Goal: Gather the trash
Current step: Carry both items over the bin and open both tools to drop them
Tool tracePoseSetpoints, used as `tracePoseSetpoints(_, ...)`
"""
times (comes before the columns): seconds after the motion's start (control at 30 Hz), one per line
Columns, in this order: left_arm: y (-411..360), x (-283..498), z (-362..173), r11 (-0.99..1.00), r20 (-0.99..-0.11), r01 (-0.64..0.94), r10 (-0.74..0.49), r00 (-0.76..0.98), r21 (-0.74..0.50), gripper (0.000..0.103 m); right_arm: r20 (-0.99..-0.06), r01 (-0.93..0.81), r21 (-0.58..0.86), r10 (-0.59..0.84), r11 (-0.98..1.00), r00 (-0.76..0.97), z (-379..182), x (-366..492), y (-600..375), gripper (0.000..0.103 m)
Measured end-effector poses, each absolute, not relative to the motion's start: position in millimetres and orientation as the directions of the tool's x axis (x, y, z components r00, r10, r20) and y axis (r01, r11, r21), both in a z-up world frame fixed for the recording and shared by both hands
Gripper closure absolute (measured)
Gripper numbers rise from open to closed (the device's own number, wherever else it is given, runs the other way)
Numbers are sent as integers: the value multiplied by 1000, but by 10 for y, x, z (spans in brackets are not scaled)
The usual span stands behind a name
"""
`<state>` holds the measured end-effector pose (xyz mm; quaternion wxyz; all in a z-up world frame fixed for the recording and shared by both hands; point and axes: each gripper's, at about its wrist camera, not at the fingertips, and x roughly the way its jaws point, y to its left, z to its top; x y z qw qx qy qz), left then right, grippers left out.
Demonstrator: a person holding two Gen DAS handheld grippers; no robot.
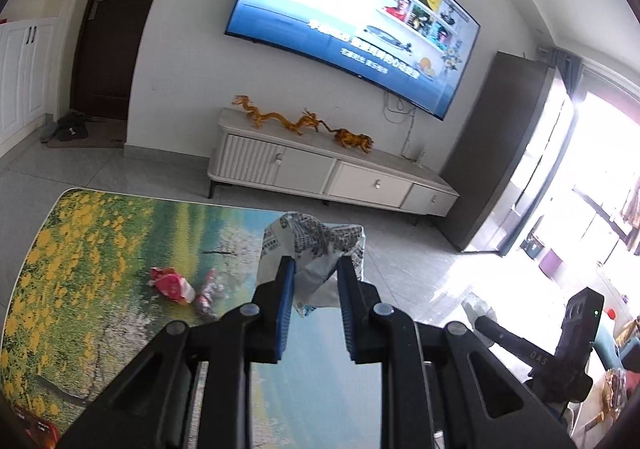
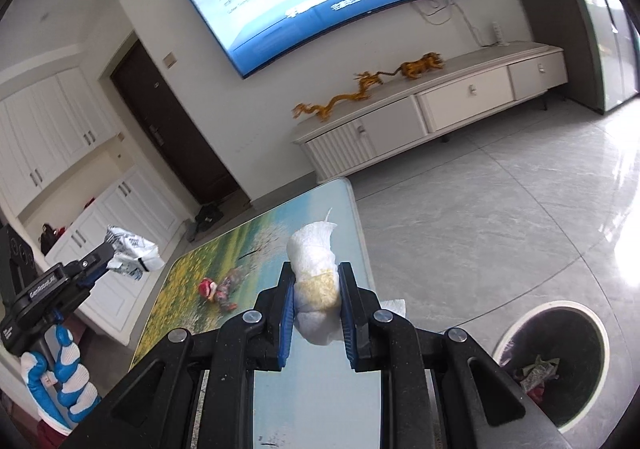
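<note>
My left gripper (image 1: 316, 265) is shut on a crumpled white printed wrapper (image 1: 316, 245) and holds it above the table; the same gripper (image 2: 105, 253) and wrapper (image 2: 132, 249) show at the left of the right wrist view. My right gripper (image 2: 316, 273) is shut on a wad of white tissue (image 2: 314, 269) with a yellow stain, held above the table's right side. A red wrapper (image 1: 170, 284) and a pink crumpled wrapper (image 1: 208, 295) lie on the landscape-print table (image 1: 100, 249); both show small in the right wrist view (image 2: 216, 289). A dark trash bin (image 2: 560, 365) with some trash inside stands on the floor at the lower right.
A white TV cabinet (image 1: 332, 177) with golden dragon figures stands under a wall TV (image 1: 352, 17). Grey tiled floor (image 2: 500, 229) lies between table and cabinet. A red packet (image 1: 36, 429) sits at the table's near left corner. A piece of white tissue (image 2: 394, 305) lies by the right fingers.
</note>
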<state>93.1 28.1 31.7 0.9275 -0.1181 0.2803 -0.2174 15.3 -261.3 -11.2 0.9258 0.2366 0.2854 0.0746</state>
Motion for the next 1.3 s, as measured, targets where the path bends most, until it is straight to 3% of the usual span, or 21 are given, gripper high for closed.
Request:
tracePoseSetpoints(0.33,-616,693,320,815,-485,492,-578,656,-306,83,-501,167,505,130,847,855,-172,-261,-3307,84)
tracePoseSetpoints(0.67,-1564,584,126,730,-544,633,-651,529,-257,83,-578,343,493,6,800,816,-468,-442,-3861,84)
tracePoseSetpoints(1.1,-2911,721,-782,670,-730,693,-610,310,-266,83,-696,496,509,-3,703,718,-1249,-562,-4371,81)
tracePoseSetpoints(1.3,-3314,729,-1123,645,-773,706,-594,222,-293,81,-732,557,519,1,648,681,-1555,-656,-4575,80)
